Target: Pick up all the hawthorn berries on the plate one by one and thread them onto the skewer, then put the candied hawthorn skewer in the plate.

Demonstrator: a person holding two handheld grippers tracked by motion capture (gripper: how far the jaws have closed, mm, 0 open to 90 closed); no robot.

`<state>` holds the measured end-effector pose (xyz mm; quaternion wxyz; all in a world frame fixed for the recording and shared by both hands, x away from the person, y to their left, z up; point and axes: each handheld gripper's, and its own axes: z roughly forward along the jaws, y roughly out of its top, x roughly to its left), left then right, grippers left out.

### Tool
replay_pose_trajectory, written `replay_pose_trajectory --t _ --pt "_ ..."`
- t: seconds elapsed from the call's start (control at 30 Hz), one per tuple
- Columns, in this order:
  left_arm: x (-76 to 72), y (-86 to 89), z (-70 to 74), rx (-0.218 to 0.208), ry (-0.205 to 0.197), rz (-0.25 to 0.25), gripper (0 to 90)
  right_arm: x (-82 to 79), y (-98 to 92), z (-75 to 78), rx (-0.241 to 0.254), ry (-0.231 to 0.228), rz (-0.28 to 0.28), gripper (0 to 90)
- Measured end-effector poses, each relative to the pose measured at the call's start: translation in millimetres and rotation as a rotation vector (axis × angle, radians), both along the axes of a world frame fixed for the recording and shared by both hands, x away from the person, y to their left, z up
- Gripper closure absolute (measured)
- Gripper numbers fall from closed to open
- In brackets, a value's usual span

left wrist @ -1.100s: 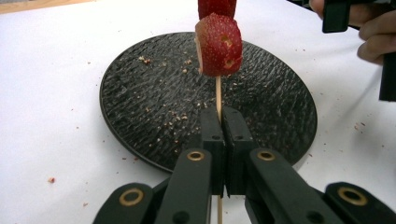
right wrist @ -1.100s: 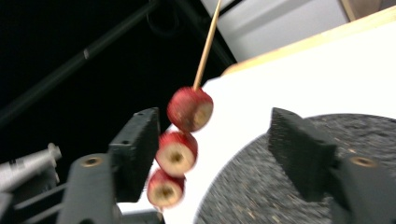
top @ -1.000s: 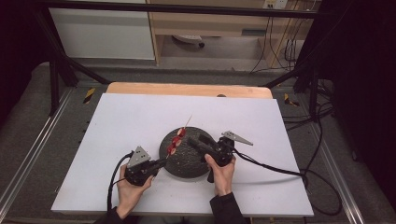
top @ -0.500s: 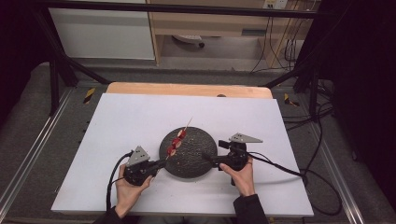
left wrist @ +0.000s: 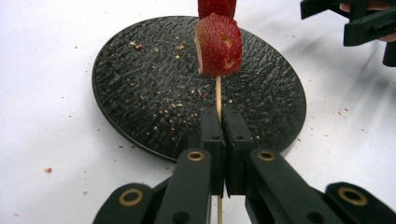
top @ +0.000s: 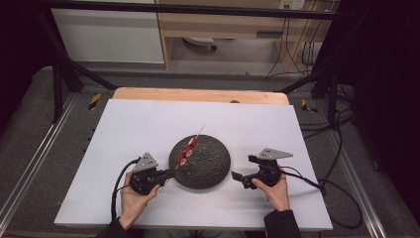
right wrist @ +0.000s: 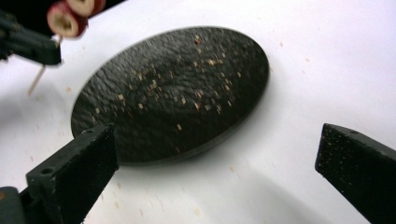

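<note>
A wooden skewer [left wrist: 218,95] threaded with red strawberry pieces [left wrist: 218,44] slants up over a black round plate [top: 208,163]. My left gripper [left wrist: 222,112] is shut on the skewer's bare lower end at the plate's left edge [top: 168,173]. In the high view the fruit [top: 187,148] hangs above the plate's left half. My right gripper [top: 243,167] stands just right of the plate. Its jaws have just been opening and are now open wide, with nothing between them [right wrist: 217,149]. The plate [right wrist: 173,93] lies ahead of them, dotted with crumbs.
The plate sits on a white sheet [top: 129,129] over a wooden table [top: 198,94]. Small crumbs are scattered on the sheet around the plate. Cables [top: 317,183] trail from both grippers toward the near edge and the right.
My right gripper let go near the skewer, opened, and drew back to the right, off the plate. The left gripper and the skewer stayed put.
</note>
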<state>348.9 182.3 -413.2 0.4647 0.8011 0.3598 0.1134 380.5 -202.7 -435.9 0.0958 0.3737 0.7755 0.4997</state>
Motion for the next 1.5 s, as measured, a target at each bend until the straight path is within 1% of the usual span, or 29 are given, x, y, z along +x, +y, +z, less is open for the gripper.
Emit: replay_pose_trajectory --t 0.03,0.1,0.27,0.33,0.43,0.47,0.57,0.67,0.77,0.9,1.1,1.13,1.3,1.4,1.5 --pt "1.3 -0.2 1.7 0.007 0.005 -0.001 88.5 -0.6 -3.5 -1.6 -0.008 0.003 -0.005 0.5" --pt "3.4 -0.7 5.3 0.023 0.003 -0.002 88.5 -2.8 -10.2 -4.2 -0.030 0.007 -0.010 0.5" --pt "9.4 -4.6 12.8 0.059 0.017 -0.015 88.5 -8.5 -24.9 -11.7 -0.046 0.017 -0.024 0.5" --pt "12.2 -7.2 14.8 0.075 0.023 -0.020 88.5 -10.0 -29.6 -14.2 -0.064 0.017 -0.032 0.5" --pt "17.2 -10.2 17.6 0.085 0.037 -0.028 88.5 -12.4 -34.1 -15.6 -0.097 0.020 -0.040 0.5" --pt "18.1 -11.1 18.6 0.079 0.043 -0.026 88.4 -13.0 -35.4 -16.0 -0.102 0.019 -0.038 0.5" --pt "20.1 -13.9 22.3 0.094 0.042 -0.031 88.5 -15.7 -37.8 -17.9 -0.107 0.025 -0.037 0.5" --pt "22.4 -16.7 24.9 0.111 0.050 -0.036 88.5 -17.0 -39.0 -18.6 -0.136 0.013 -0.040 0.5" --pt "26.1 -19.7 26.1 0.137 0.064 -0.043 88.5 -17.5 -39.6 -19.3 -0.134 0.021 -0.038 0.5" --pt "31.1 -24.2 26.5 0.162 0.081 -0.048 88.4 -18.4 -39.7 -19.6 -0.137 0.019 -0.035 0.5" --pt "39.5 -33.6 23.6 0.201 0.105 -0.054 88.4 -19.4 -42.1 -19.7 -0.128 0.018 -0.029 0.5" --pt "40.8 -35.5 22.7 0.204 0.110 -0.051 88.4 -19.2 -42.7 -19.9 -0.128 0.014 -0.028 0.5" --pt "45.8 -42.9 17.0 0.236 0.131 -0.054 88.5 -19.6 -44.6 -20.5 -0.122 0.022 -0.035 0.5" --pt "48.4 -47.7 12.8 0.259 0.143 -0.051 88.5 -19.5 -44.8 -20.8 -0.127 0.020 -0.032 0.5" --pt "50.4 -52.2 9.0 0.287 0.152 -0.051 88.5 -20.1 -45.9 -20.7 -0.118 0.023 -0.036 0.5"
